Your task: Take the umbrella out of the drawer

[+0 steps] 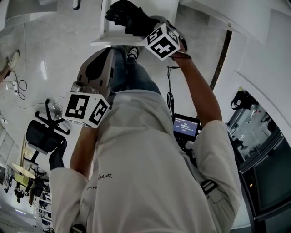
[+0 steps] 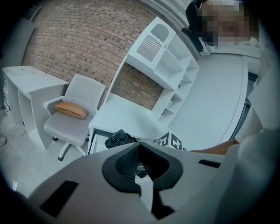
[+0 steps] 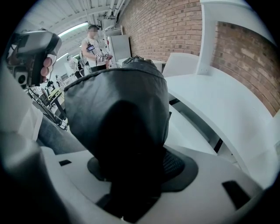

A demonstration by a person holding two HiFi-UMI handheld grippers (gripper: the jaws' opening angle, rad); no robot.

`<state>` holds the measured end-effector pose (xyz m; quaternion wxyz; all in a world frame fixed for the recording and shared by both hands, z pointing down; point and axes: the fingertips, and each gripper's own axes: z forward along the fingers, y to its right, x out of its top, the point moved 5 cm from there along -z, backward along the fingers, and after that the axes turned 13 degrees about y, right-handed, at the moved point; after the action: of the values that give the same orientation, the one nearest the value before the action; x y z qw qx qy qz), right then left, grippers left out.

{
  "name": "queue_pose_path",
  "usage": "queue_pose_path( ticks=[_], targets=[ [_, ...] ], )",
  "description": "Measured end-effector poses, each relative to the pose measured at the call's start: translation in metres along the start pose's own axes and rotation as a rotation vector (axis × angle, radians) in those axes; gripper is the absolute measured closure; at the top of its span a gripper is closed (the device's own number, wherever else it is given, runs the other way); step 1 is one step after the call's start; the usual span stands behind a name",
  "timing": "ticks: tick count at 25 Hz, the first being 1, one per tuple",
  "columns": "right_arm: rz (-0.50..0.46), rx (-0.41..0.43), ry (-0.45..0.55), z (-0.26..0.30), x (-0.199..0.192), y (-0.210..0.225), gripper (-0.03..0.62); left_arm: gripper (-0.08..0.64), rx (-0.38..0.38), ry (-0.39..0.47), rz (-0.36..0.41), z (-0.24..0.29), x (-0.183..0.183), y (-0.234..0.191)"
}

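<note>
The black folded umbrella (image 3: 120,109) fills the right gripper view, its bunched fabric clamped between the jaws of my right gripper (image 3: 131,175), which is shut on it. In the head view the umbrella (image 1: 127,17) sticks out past the right gripper's marker cube (image 1: 162,41), over the edge of the white desk (image 1: 150,9). The left gripper view shows the umbrella (image 2: 118,138) held at the desk's front edge (image 2: 127,120). My left gripper (image 2: 140,151) is shut with nothing in it, held back and lower (image 1: 96,68). I cannot make out the drawer itself.
A white shelf unit (image 2: 162,57) stands on the desk against a brick wall (image 2: 83,39). A white chair with an orange cushion (image 2: 71,109) stands left of the desk, beside a white cabinet (image 2: 26,83). A person (image 3: 93,43) stands far behind.
</note>
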<state>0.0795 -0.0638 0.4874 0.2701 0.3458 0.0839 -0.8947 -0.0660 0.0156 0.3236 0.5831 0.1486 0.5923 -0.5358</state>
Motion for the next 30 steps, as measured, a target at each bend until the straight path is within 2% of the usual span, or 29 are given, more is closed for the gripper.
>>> queue_pose_path(
  ticks=[10,23,30],
  targets=[
    [-0.028,-0.002,0.005,-0.012,0.011,-0.003,0.348,0.544,0.006,0.072,-0.011,-0.014,0.020,0.009],
    [-0.048,0.002,0.006,-0.027,0.027,-0.012,0.348,0.545,-0.010,0.120,0.013,-0.022,0.040,0.015],
    [-0.042,-0.003,0.022,-0.041,0.035,-0.018,0.348,0.544,-0.019,0.136,-0.007,-0.026,0.048,0.017]
  ],
)
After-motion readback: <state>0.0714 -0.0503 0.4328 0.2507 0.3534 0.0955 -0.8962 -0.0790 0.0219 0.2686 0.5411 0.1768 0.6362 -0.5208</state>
